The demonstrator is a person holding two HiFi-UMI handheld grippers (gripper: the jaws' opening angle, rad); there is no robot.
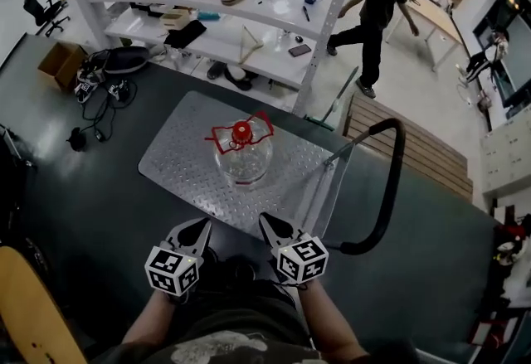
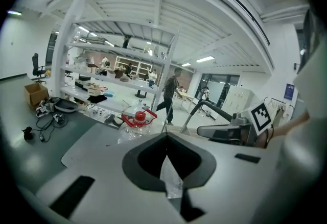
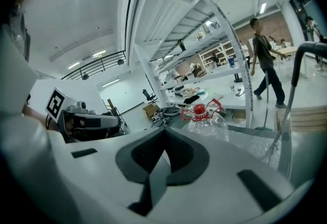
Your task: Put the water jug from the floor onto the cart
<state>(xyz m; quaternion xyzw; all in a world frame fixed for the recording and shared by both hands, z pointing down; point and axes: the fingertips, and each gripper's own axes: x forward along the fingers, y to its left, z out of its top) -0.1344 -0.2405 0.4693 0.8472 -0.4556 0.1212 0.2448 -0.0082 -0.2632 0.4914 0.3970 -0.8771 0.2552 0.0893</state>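
Note:
The clear water jug (image 1: pixel 243 155) with a red cap and red handle stands upright on the cart's metal platform (image 1: pixel 178 167). It shows ahead in the left gripper view (image 2: pixel 135 122) and in the right gripper view (image 3: pixel 208 120). My left gripper (image 1: pixel 202 226) (image 2: pixel 166 135) and right gripper (image 1: pixel 265 220) (image 3: pixel 164 131) are drawn back side by side near my body, short of the platform's near edge. Both are shut with nothing between the jaws. Neither touches the jug.
The cart's black push handle (image 1: pixel 388 188) curves up at the right. White shelving (image 1: pixel 249 31) full of items stands behind, and a person (image 1: pixel 377 10) walks past it. A cardboard box (image 1: pixel 60 64) and cables (image 1: pixel 104 97) lie left; slatted boards (image 1: pixel 415 147) lie right.

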